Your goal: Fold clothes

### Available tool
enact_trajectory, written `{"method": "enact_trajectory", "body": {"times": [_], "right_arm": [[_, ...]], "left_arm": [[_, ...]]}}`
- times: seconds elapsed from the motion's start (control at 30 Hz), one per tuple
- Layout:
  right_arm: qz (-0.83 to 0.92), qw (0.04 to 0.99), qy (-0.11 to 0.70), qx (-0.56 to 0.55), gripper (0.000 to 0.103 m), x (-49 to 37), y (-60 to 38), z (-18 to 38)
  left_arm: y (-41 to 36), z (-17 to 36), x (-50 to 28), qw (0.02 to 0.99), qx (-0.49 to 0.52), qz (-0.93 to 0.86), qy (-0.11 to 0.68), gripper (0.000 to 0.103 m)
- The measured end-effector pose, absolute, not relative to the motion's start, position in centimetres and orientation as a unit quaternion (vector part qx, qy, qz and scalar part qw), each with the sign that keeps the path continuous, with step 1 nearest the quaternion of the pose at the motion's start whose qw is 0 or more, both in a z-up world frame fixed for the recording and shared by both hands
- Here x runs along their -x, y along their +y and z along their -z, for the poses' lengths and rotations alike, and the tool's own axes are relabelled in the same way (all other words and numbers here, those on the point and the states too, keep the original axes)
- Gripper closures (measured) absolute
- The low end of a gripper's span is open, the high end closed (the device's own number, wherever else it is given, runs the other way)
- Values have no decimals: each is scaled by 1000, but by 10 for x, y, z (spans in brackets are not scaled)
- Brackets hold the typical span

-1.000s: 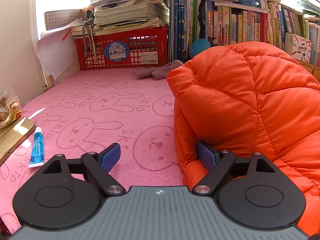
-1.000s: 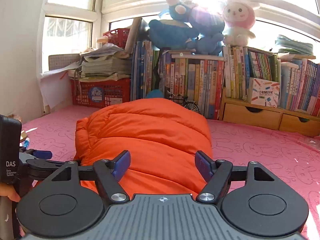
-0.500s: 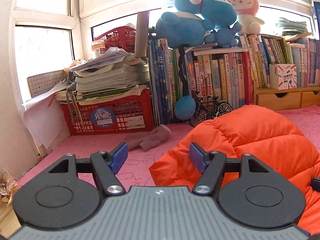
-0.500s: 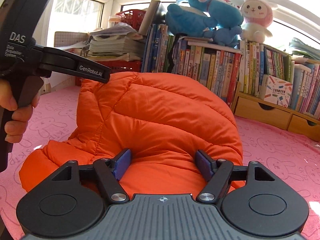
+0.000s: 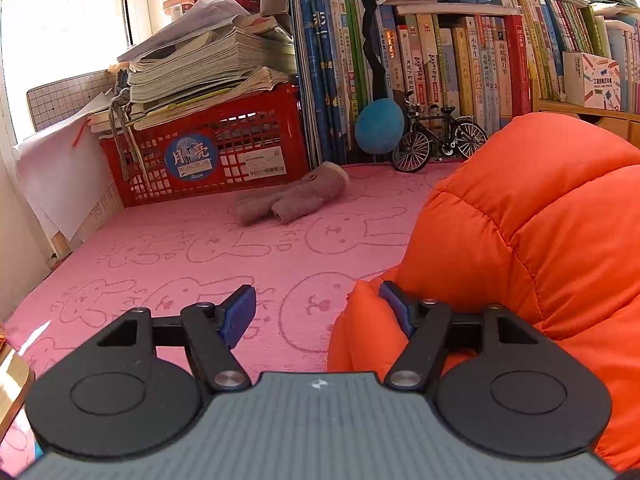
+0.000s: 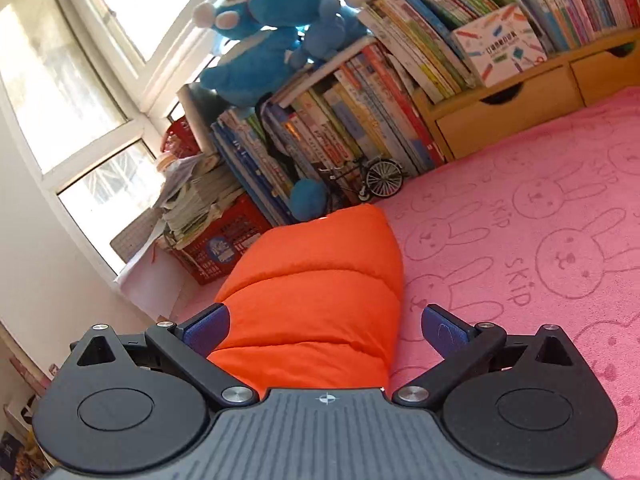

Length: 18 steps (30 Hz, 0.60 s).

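orange puffer jacket (image 5: 540, 232) sits bundled on your pink rabbit-print surface (image 5: 200, 256), in front of the row of books (image 5: 440, 68) and the small model bicycle (image 5: 436, 136). your left gripper (image 5: 318, 312) has its fingers (image 5: 239, 314) spread partway; the right-hand pad lies against a low fold at the jacket's left edge, while the other pad hangs over bare pink cloth, so nothing is pinched. your right gripper (image 6: 324, 328), seen in a tilted view, is opening its fingers (image 6: 442, 330) wide; the jacket's end lies between them, the left pad just beside the fabric and the right pad clear of it over the pink cloth. further back on the left you have a red crate (image 5: 208, 152) stacked with papers, and a grey knitted item (image 5: 292, 200) lying in front of it, well apart from the jacket.
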State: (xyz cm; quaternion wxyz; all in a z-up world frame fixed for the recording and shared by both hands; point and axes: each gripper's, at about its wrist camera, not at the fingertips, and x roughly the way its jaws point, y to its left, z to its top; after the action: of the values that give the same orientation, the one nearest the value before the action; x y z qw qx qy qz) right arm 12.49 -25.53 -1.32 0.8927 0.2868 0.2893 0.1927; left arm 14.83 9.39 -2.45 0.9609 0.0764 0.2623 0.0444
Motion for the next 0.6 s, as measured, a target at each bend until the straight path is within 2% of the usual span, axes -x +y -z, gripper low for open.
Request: {"method": "enact_trajectory", "body": {"times": [0.17,0.33,0.43,0.47,0.57,0.6], "right_arm": [[-264,819,377,-342,0,-203,-253,45],[-319,767,413,-374,0,-264,-223,55],[-322,776,408,-357,0,-264,-210,51],[-312,783,407,-353,3,-259,-210,48],[-291,791,398,-363,40,-240,-217,38],[-289,789,392,-374,43,-232,-223,33]], "left_arm": [[95,24,-149,960,-74,-42,265,34],[99,24,-155,959,-67,-42,271,33],[102,24,-161,959,-56,-40,275,33],[103,23,-162,959,-51,-38,277,33],[101,19,-164,958,-46,-29,281,34],[98,17,-164,958,-50,-23,280,36]]}}
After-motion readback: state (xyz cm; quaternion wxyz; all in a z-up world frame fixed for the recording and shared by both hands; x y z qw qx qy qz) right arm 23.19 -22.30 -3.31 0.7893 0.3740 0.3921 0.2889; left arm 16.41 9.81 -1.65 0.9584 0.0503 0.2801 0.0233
